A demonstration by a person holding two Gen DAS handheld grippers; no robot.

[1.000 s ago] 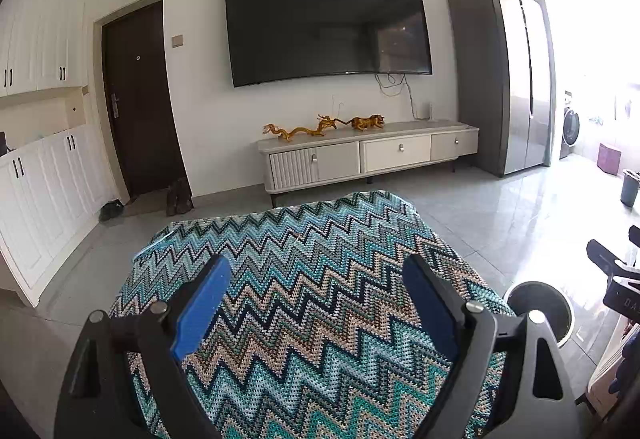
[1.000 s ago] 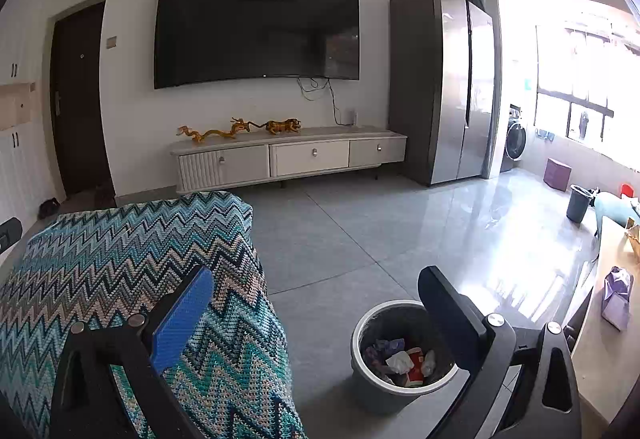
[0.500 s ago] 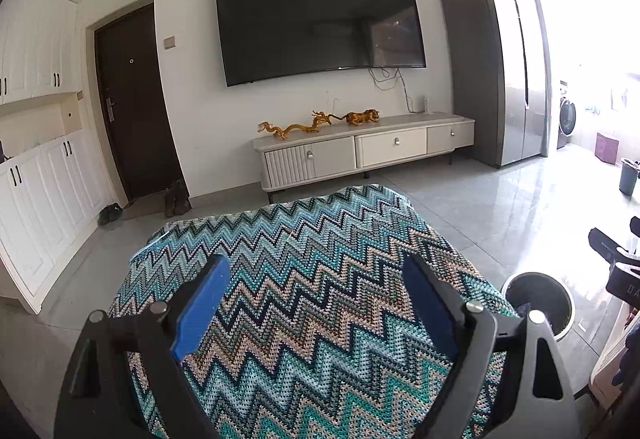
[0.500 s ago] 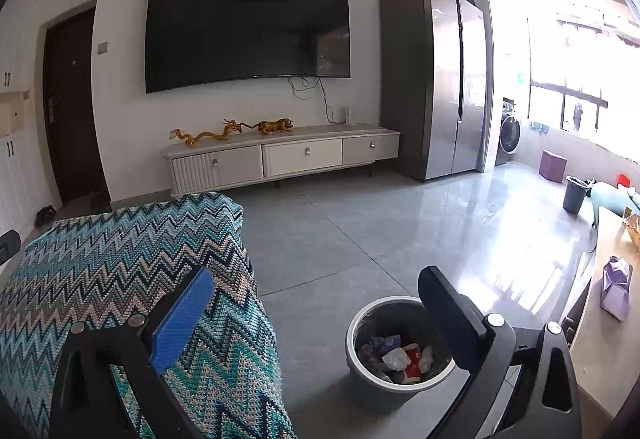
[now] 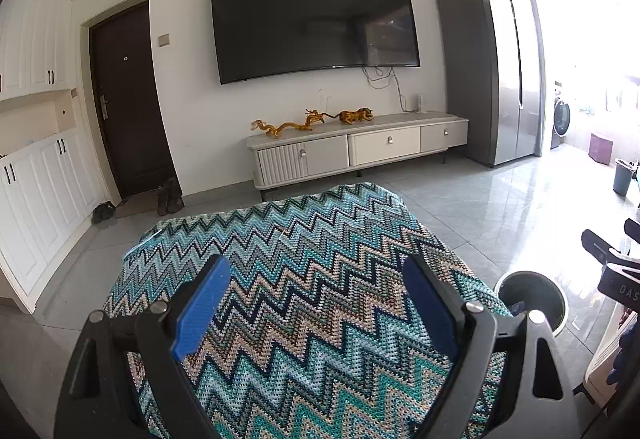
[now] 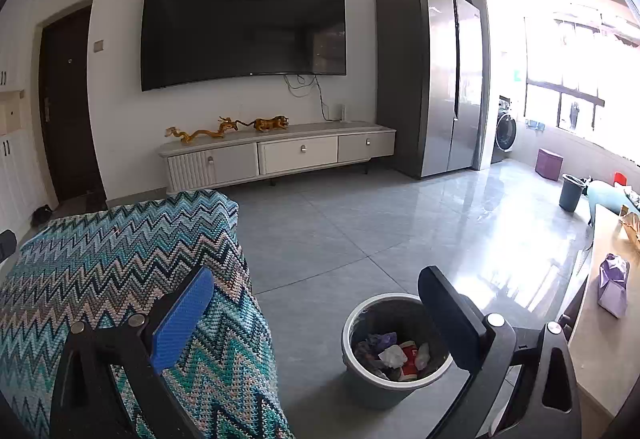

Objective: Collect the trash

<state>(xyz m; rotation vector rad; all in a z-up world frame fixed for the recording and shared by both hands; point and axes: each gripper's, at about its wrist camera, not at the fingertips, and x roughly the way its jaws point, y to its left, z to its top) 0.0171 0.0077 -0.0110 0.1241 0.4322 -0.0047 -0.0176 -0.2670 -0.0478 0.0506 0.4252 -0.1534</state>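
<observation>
A grey trash bin [image 6: 362, 331] stands on the floor below my right gripper [image 6: 316, 299], holding crumpled paper and red wrappers [image 6: 396, 357]. The bin's rim also shows in the left wrist view [image 5: 532, 297]. My right gripper is open and empty, above the bin and the edge of a zigzag knit blanket [image 6: 100, 259]. My left gripper [image 5: 316, 287] is open and empty above the same blanket [image 5: 304, 259]. A crumpled purple-white wrapper [image 6: 612, 285] lies on the wooden table [image 6: 600, 339] at the right.
A TV cabinet [image 6: 280, 155] with golden figurines stands at the far wall under a TV. A fridge [image 6: 436, 79] stands to its right. A second small bin [image 6: 571, 193] and a purple box [image 6: 549, 164] sit near the window. Tiled floor lies between.
Both views have shifted slightly, as both grippers drifted a little; the bin sits slightly further left in the right wrist view. Both grippers stay open and empty.
</observation>
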